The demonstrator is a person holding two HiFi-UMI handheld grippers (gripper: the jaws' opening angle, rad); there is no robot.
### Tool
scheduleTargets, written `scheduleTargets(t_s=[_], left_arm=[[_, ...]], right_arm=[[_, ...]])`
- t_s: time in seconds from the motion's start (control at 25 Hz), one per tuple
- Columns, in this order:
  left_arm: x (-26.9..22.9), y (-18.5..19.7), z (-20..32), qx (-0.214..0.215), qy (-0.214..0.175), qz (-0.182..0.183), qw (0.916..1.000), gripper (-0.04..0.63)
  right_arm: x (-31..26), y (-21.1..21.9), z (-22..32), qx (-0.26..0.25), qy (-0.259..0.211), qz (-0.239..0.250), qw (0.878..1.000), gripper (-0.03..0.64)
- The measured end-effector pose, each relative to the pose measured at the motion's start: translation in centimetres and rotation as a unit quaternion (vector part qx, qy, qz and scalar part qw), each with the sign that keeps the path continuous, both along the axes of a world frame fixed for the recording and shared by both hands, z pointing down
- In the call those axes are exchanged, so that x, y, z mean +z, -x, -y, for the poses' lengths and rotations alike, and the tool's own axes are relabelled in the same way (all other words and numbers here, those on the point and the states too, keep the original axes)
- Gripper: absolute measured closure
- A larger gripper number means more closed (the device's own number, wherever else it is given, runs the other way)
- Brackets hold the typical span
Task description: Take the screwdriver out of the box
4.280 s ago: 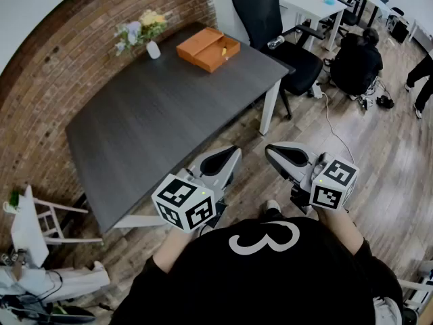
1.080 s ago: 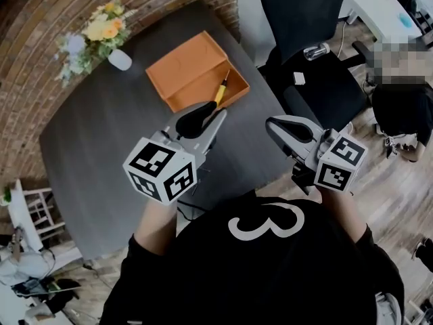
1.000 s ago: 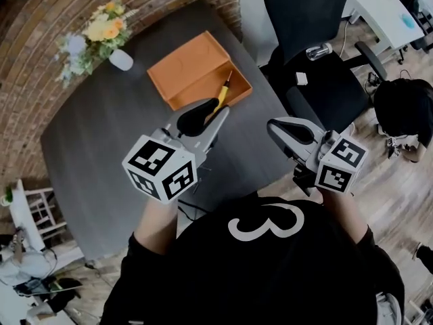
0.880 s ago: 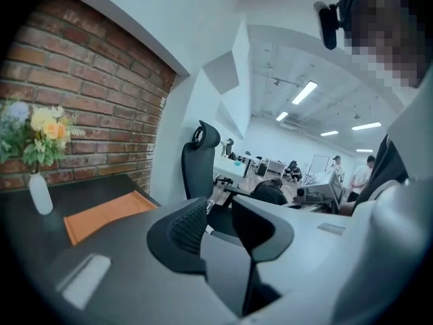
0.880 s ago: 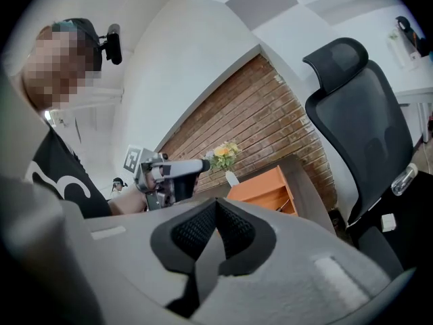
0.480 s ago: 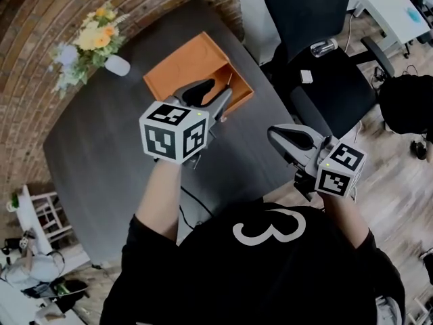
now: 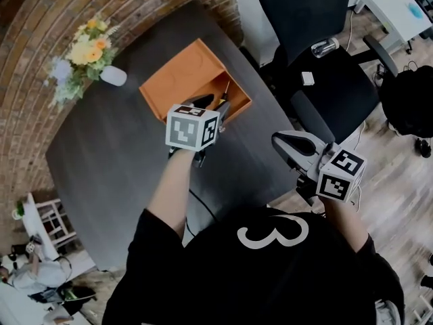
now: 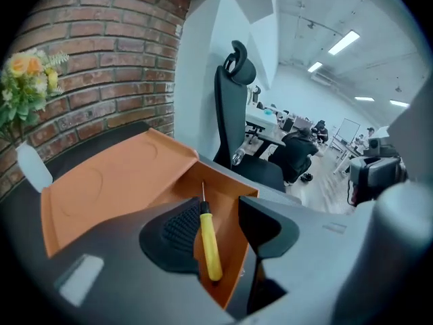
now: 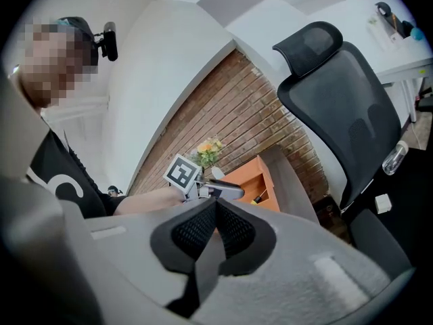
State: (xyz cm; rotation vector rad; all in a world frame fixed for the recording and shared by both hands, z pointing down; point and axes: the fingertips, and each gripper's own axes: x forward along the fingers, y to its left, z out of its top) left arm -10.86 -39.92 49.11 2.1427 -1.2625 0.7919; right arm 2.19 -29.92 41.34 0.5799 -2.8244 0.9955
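Lying in the box [image 8: 115, 188] — screwdriver [image 8: 209, 244], left tool [image 8: 223, 229] opening around it; right tool [image 9: 215, 232] closed.

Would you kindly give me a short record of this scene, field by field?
box: orange, open, on the table
screwdriver: yellow handle, lying in the box's deeper side compartment, not gripped
left gripper: over the box, jaws opening, screwdriver lined up in the gap between them
right gripper: jaws together, empty, held near the table's edge
vase: with flowers, beside the box
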Motion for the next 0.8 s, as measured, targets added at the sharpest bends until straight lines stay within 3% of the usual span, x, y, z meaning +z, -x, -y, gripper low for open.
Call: scheduleTargets(t_s=[0.44,0.8], left_arm=[[6.3,0.4,0.5,0.002,0.068,0.035,0.9971,0.408],[7.4,0.8,0.7,0.004,0.084,0.067,0.9942,0.451]], right_arm=[[2.6,-1.0,0.0,0.023,0.031,-0.001,0.999,0.615],[4.1,-1.1,0.0,0.027,0.050,0.002,0.998,0.615]])
